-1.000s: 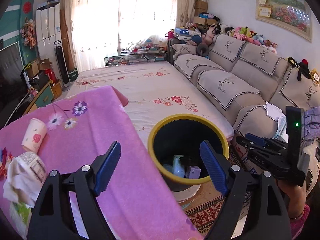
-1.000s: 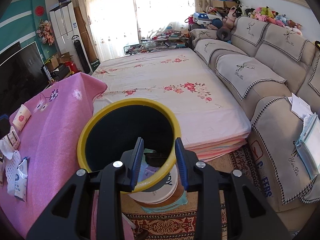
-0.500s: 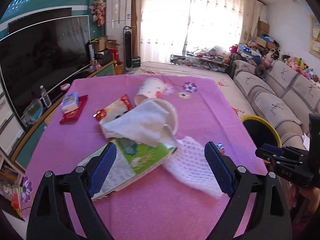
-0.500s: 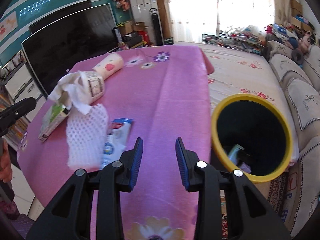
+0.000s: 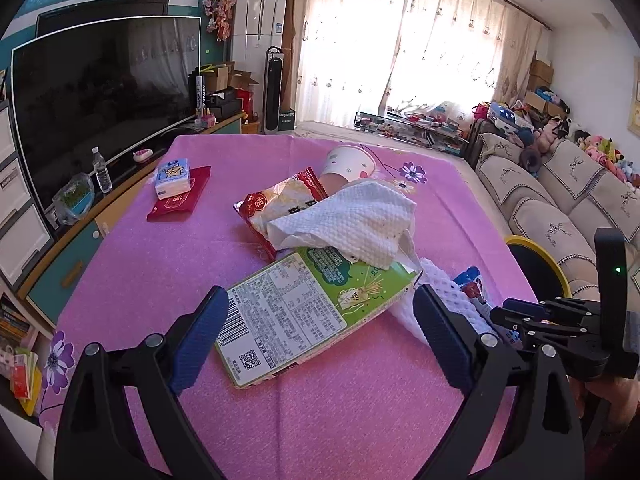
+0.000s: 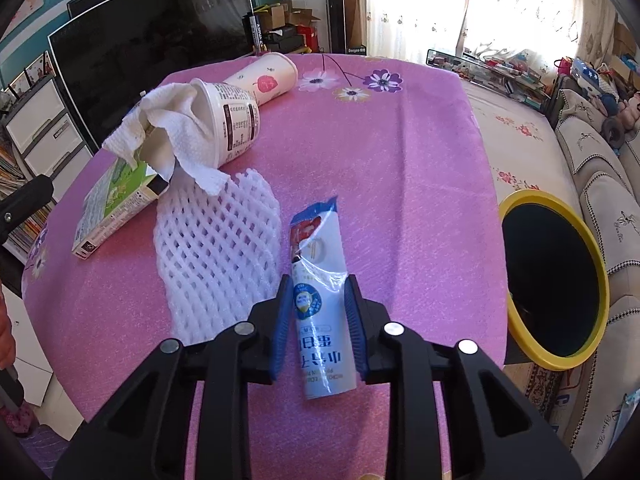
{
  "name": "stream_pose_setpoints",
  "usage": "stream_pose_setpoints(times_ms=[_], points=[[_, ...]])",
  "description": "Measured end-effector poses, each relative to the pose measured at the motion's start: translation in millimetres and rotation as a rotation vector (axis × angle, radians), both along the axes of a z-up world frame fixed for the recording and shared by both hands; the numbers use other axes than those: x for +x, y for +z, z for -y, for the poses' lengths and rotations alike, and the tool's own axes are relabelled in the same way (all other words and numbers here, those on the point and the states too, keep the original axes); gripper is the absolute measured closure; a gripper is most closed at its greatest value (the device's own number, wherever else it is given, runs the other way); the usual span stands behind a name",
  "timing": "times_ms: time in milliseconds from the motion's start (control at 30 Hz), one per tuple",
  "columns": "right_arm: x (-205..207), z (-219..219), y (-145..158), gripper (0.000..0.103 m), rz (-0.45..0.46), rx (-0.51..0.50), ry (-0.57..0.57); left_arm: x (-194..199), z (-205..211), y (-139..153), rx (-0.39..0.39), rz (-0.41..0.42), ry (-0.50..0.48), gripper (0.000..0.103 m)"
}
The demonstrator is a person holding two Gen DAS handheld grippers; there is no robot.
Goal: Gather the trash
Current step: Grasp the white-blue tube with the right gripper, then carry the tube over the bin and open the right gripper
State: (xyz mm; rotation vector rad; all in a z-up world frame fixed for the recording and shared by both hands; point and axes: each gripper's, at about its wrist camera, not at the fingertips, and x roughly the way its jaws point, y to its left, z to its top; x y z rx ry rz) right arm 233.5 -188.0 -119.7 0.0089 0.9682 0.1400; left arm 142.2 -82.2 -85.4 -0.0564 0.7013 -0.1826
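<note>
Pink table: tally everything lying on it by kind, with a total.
Cups: 2 (the second is the tub)
Wrappers: 2 (the second is red)
Boxes: 1
Paper towels: 1
Foam nets: 1
Tissue packs: 1
Red pouches: 1
Total: 9

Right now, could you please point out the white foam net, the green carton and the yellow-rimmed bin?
white foam net (image 6: 218,248), right wrist view, middle of mesh.
green carton (image 5: 296,312), left wrist view, printed panel.
yellow-rimmed bin (image 6: 600,276), right wrist view, right rim.
</note>
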Motion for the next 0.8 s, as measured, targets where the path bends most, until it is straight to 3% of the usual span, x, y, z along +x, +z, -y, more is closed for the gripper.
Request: stream_pose_setpoints(times_ms=[333, 400, 800], points=[[15.5, -7.1, -16.3, 0.072, -0.024, -0.020, -0.005, -3.5, 7.0, 1.3, -0.001, -0.002, -0.004, 0.011], [16.0, -5.1, -17.4, 0.087, -0.014, -0.009, -0.008, -3.7, 9.7, 1.1, 0.002, -0.004, -0.008, 0.011], [-0.1, 19.8, 16.0, 0.090, 0.076, 0.041, -0.031, -3.8, 23.7, 3.9, 0.016, -0.002, -0.033, 0.011]])
